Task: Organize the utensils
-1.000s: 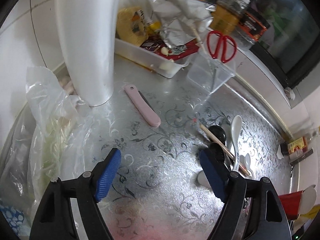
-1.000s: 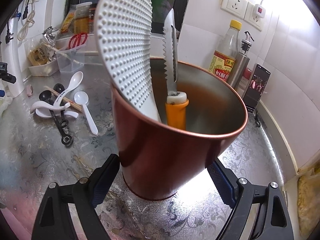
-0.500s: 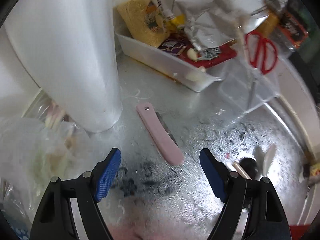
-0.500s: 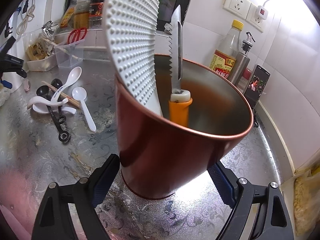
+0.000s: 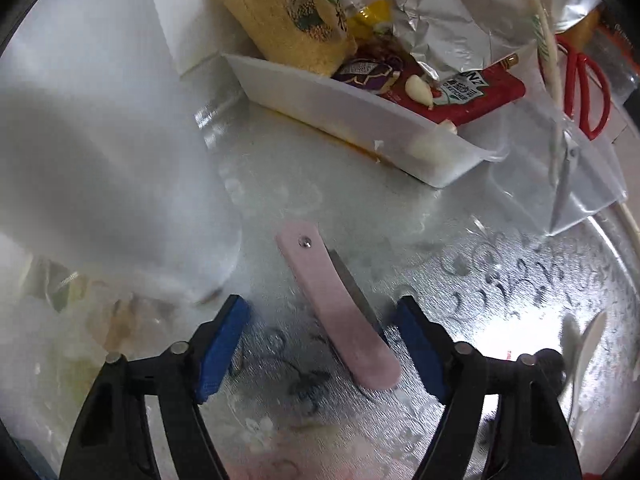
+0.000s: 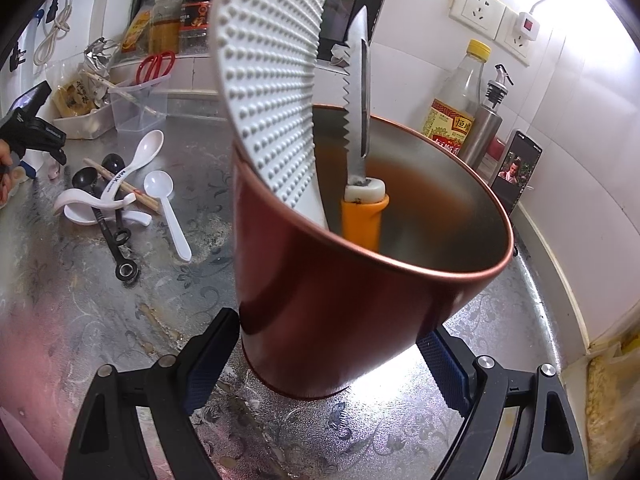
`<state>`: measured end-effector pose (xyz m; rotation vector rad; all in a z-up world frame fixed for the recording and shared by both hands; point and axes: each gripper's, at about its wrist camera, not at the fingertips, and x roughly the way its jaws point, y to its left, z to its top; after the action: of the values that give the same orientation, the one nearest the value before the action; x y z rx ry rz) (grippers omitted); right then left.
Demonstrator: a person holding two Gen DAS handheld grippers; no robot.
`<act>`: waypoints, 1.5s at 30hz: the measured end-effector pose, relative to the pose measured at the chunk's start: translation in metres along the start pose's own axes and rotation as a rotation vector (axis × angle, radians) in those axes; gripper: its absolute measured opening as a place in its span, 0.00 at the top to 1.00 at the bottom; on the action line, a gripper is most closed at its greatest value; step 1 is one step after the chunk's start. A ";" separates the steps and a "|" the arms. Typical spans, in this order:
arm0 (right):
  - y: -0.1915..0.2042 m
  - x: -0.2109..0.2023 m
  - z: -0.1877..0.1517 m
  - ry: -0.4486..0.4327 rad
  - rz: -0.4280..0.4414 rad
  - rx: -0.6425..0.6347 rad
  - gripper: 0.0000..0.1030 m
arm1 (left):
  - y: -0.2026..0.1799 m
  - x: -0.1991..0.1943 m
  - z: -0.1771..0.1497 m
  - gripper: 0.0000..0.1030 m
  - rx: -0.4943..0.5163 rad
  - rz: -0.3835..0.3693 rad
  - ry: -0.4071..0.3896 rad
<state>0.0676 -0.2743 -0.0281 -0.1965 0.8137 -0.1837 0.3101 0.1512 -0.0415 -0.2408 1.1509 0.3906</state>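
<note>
While the left hand-held gripper closes its jaws around the pink-handled folding knife lying on the embossed silver desk, untouched, the right hand-held gripper clamps the copper-red metal utensil cup.

Place: a home kitchen.
Walls: white tile stood behind the embossed metal surface.
Signs: an oil bottle and wall sockets were beside that surface.

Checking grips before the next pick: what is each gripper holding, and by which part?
The right gripper clamps the red cup by its lower wall. The left gripper holds nothing; its jaws are closing around the pink folding knife.
</note>
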 end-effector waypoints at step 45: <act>0.001 0.003 0.003 -0.010 0.020 0.019 0.12 | -0.054 -0.035 -0.069 0.75 0.287 -0.159 -0.031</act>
<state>0.0722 -0.2739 -0.0285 -0.1716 0.8031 -0.1712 0.2625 0.0701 -0.0373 -0.0738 1.1341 0.0860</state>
